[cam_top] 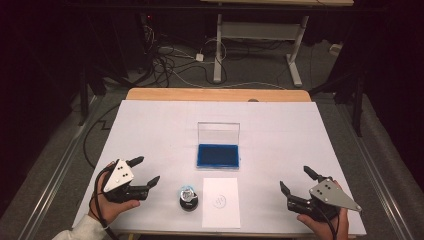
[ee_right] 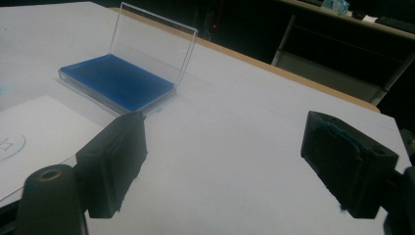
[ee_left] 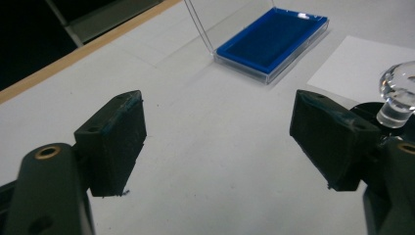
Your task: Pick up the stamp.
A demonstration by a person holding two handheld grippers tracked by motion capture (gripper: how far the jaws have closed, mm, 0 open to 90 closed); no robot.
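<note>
A blue ink pad (cam_top: 218, 155) (ee_left: 272, 40) (ee_right: 116, 81) lies in a clear case with its lid upright, at the middle of the white table cover (cam_top: 160, 125). In front of it lies a white sheet (cam_top: 220, 202) (ee_right: 34, 137) bearing a round stamped mark (cam_top: 219, 201). Left of the sheet stands a black stamp with a clear knob (cam_top: 188, 197) (ee_left: 399, 95). My left gripper (cam_top: 146, 172) (ee_left: 218, 142) rests open at the front left, a short way from the stamp. At the front right my right gripper (cam_top: 297, 180) (ee_right: 235, 166) is open, nothing between its jaws.
The wooden table edge (cam_top: 215, 94) runs along the back. Beyond it on the floor are cables (cam_top: 170, 65) and a white desk frame (cam_top: 260, 45). Bare white cover lies between the grippers and around the case.
</note>
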